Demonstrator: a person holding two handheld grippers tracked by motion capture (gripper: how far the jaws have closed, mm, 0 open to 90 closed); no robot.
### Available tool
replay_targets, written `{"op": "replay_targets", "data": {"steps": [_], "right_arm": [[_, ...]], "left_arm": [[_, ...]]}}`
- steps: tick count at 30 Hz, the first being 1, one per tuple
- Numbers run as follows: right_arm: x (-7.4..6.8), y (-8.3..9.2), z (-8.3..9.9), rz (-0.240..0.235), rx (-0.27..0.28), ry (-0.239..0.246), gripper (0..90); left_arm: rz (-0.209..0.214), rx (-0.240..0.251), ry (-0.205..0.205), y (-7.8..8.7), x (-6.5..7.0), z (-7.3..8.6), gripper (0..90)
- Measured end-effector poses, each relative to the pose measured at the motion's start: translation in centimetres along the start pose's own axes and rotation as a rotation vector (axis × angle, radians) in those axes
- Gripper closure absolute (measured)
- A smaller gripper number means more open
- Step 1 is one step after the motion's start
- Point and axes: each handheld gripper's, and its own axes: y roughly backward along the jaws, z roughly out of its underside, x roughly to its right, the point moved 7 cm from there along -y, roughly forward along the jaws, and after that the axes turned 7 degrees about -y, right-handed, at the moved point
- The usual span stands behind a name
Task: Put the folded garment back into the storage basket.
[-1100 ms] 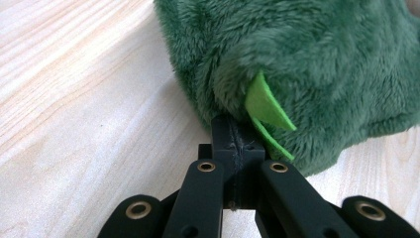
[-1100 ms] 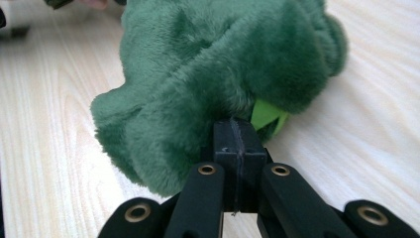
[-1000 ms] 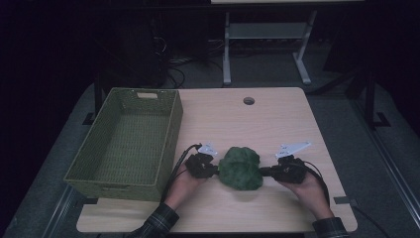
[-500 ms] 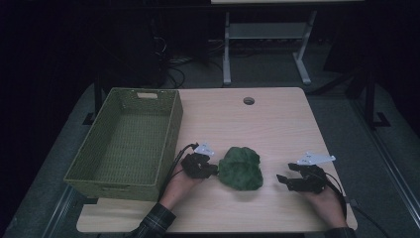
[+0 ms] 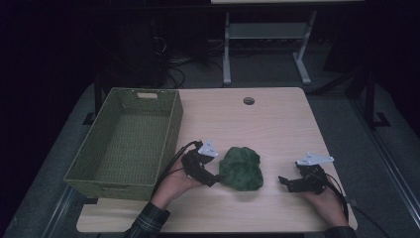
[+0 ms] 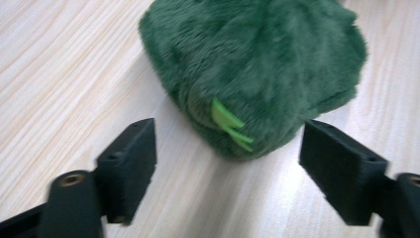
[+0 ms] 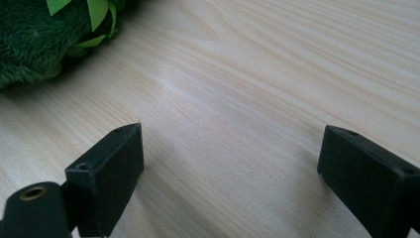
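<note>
1. The green plush toy (image 5: pixel 241 168) lies on the tabletop (image 5: pixel 277 124) at lower centre of the high view, right of the woven basket (image 5: pixel 130 141).
2. The left gripper (image 5: pixel 216 179) sits just beside the toy; its fingers (image 6: pixel 130 163) have just been opening and stand apart, gripping nothing.
3. The right gripper (image 5: pixel 282 181), lower right and apart from the toy, has also just spread its fingers (image 7: pixel 108 171) over bare wood.

Fuzzy green plush toy (image 6: pixel 257 64) on smooth pale wood table (image 7: pixel 277 74).
</note>
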Motion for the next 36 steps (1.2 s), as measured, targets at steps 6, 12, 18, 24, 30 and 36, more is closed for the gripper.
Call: {"op": "replay_targets", "data": {"steps": [6, 12, 18, 24, 30, 36], "right_arm": [[0.0, 0.0, 0.0, 0.001, 0.001, 0.001, 10.4], [0.0, 0.0, 0.0, 0.003, 0.003, -0.001, 11.0], [0.1, 0.1, 0.0, 0.007, 0.004, -0.007, 12.3], [0.1, 0.1, 0.0, 0.009, 0.007, -0.01, 13.0], [0.1, 0.1, 0.0, 0.01, 0.008, -0.011, 13.3], [0.1, 0.1, 0.0, 0.011, 0.008, -0.012, 13.4]], "left_arm": [[0.043, -0.003, -0.019, -0.4, -0.1, -1.0, 15.4], [0.063, 0.004, -0.024, -0.9, -0.6, -2.0, 14.3], [0.083, -0.007, -0.051, -1.7, -0.9, -2.5, 14.0], [0.097, -0.004, -0.057, -2.9, -0.7, -2.8, 12.9], [0.116, -0.016, -0.079, -4.4, -0.3, -3.1, 12.7], [0.128, -0.036, -0.091, -6.1, 0.0, -3.1, 12.6]]}}
